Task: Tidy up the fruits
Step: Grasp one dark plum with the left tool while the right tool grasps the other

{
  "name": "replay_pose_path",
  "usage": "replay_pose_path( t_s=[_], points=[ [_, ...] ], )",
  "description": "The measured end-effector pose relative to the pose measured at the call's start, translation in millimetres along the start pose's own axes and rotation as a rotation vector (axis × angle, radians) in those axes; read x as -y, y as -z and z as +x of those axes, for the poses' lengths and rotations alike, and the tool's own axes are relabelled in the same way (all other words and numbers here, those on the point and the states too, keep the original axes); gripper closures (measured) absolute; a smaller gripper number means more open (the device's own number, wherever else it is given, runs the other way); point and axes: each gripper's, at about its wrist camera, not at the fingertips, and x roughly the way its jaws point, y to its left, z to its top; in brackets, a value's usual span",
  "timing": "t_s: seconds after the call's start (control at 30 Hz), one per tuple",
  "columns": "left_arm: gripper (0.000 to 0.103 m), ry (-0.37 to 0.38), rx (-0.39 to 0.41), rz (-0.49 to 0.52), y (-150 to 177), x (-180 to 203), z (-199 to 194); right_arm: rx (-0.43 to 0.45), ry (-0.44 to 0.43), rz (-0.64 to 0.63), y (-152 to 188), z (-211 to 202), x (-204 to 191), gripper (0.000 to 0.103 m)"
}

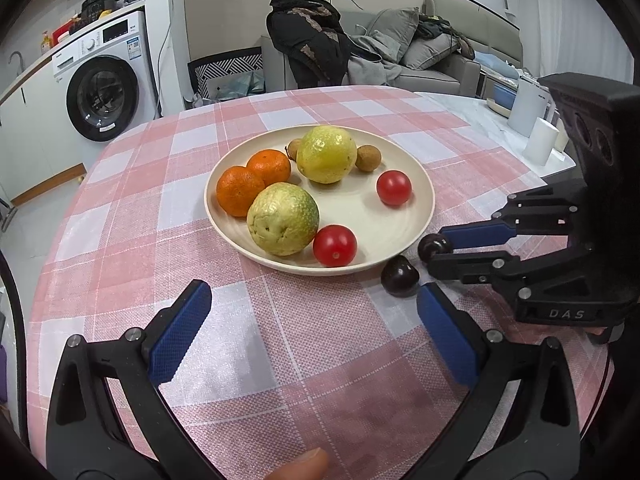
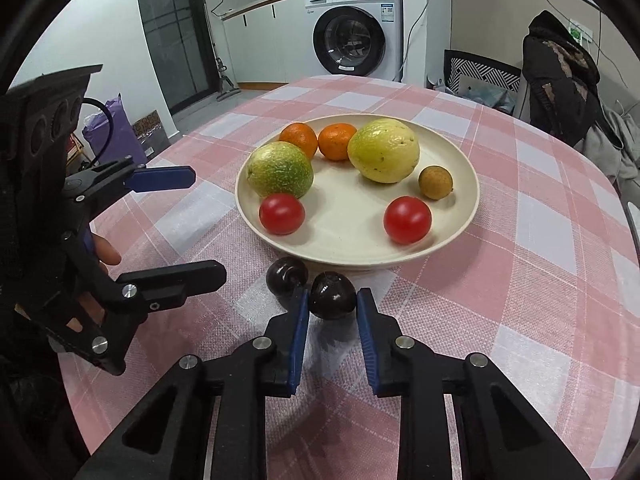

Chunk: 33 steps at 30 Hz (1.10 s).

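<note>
A cream plate (image 1: 352, 216) (image 2: 348, 220) on the pink checked tablecloth holds two oranges (image 1: 250, 182), two yellow-green fruits (image 1: 283, 219), two red tomatoes (image 1: 335, 245) and small brown longans (image 2: 435, 182). Two dark cherries lie just off the plate's near rim. My right gripper (image 2: 332, 306) (image 1: 434, 250) is shut on one dark cherry (image 2: 332, 295) (image 1: 434, 245), down at the cloth. The other cherry (image 2: 287, 274) (image 1: 400, 277) lies loose beside it. My left gripper (image 1: 314, 320) (image 2: 208, 224) hovers open over bare cloth, nothing between its fingers.
White containers (image 1: 540, 140) stand on the marble tabletop at the far right of the left wrist view. Behind the table are a washing machine (image 2: 352, 40), a chair with a dark coat (image 1: 308, 40) and a sofa. A fingertip (image 1: 304, 464) shows at the bottom edge.
</note>
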Motion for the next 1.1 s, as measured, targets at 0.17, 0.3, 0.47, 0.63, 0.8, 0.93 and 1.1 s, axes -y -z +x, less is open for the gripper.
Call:
replay_pose_path(
  t_s=[0.17,0.3,0.47,0.63,0.8,0.93,1.1],
  points=[
    [0.0,0.013,-0.042,0.02,0.8,9.7,8.5,0.009,0.015,0.015,3.2,-7.0,3.7,0.078],
    [0.0,0.025,-0.071,0.055,2.5,19.6,13.9,-0.01,0.026,0.007,5.7,-5.4,5.5,0.078],
    [0.013,0.039,-0.127,0.073,3.6,30.2,26.3,-0.035,0.031,0.003,7.4,1.5,5.6,0.077],
    [0.027,0.055,-0.144,0.09,4.5,35.8,31.5,-0.033,0.035,0.006,7.0,5.4,5.4,0.074],
    [0.03,0.064,-0.149,0.092,4.1,37.1,33.3,-0.035,0.043,-0.009,6.6,6.1,3.4,0.072],
    [0.038,0.076,-0.148,0.082,2.9,36.7,33.6,-0.038,0.048,-0.025,7.8,4.2,1.7,0.077],
    [0.041,0.082,-0.147,0.068,-0.8,39.8,36.3,0.005,0.048,0.013,5.1,-6.9,10.6,0.077]
  ],
)
